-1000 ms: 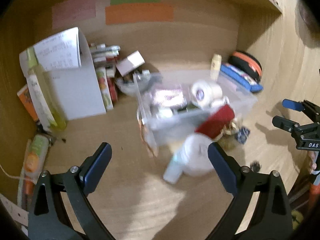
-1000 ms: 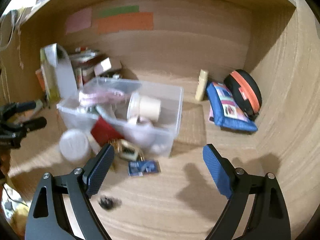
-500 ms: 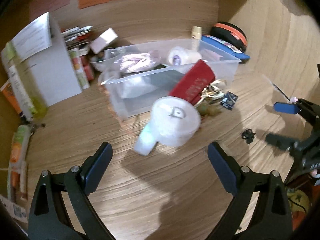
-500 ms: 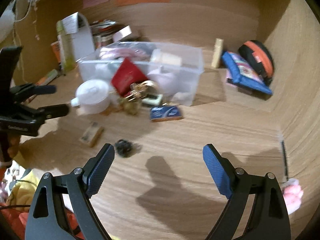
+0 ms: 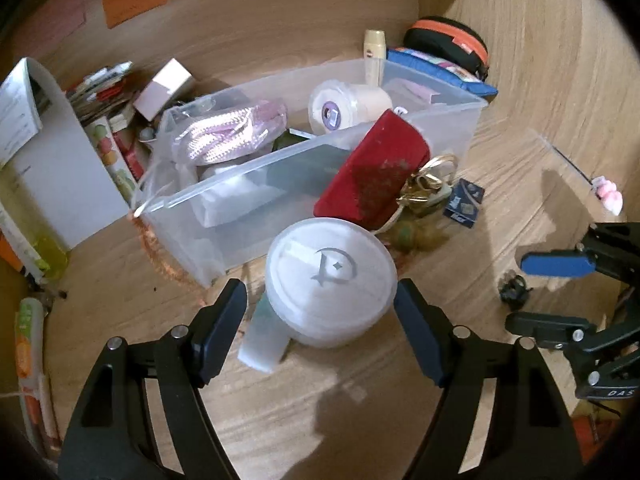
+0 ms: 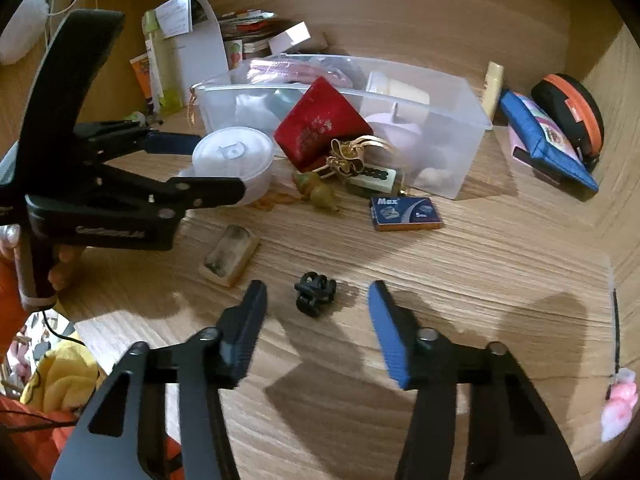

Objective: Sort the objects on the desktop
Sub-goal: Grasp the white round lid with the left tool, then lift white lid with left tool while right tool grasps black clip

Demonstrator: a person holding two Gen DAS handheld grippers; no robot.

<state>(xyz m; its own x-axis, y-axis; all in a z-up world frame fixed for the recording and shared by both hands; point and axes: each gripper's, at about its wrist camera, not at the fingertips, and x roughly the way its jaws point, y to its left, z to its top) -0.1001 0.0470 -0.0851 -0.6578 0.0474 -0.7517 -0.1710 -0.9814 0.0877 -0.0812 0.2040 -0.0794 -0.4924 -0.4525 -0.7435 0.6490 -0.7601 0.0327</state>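
Closing left gripper [image 5: 320, 316] around upright round jar [image 5: 331, 280], lid up.

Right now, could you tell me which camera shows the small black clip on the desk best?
The right wrist view: the black clip lies sharp and unobstructed on the desk, centred between the closing fingers of the right claw. The left wrist view shows it only small, near the right edge.

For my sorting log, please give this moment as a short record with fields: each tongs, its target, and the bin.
left tongs: closing around the round white lidded container; no firm pad contact visible
right tongs: closing, small black clip between the pads, untouched
bin: clear plastic bin behind the container, partly filled
beside bin: red case leaning on its front wall
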